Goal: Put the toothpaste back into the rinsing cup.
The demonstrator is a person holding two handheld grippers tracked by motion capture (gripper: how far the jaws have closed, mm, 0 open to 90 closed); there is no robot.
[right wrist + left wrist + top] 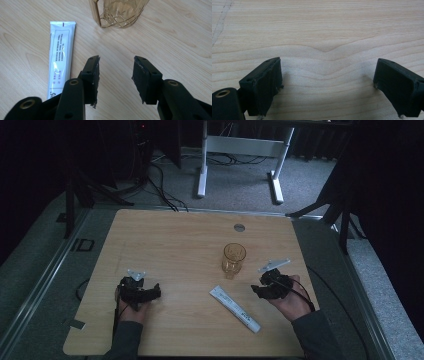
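Note:
An amber glass mug (233,259) stands upright on the wooden table (180,240), right of centre; the right gripper view shows its base and handle (117,13). A long white sachet (235,308) lies flat in front of it, slanting toward the near edge, and appears left of the jaws as the sachet (60,53) in the right gripper view. My right gripper (260,289) rests on the table just right of the sachet, open (115,75) with nothing between its jaws. My left gripper (150,292) rests at the near left, open wide (327,80) over bare wood.
A round grey cable port (239,227) sits near the table's far edge. Beyond the table are a white desk frame (240,155), black stands and floor cables. Dark curtains flank both sides.

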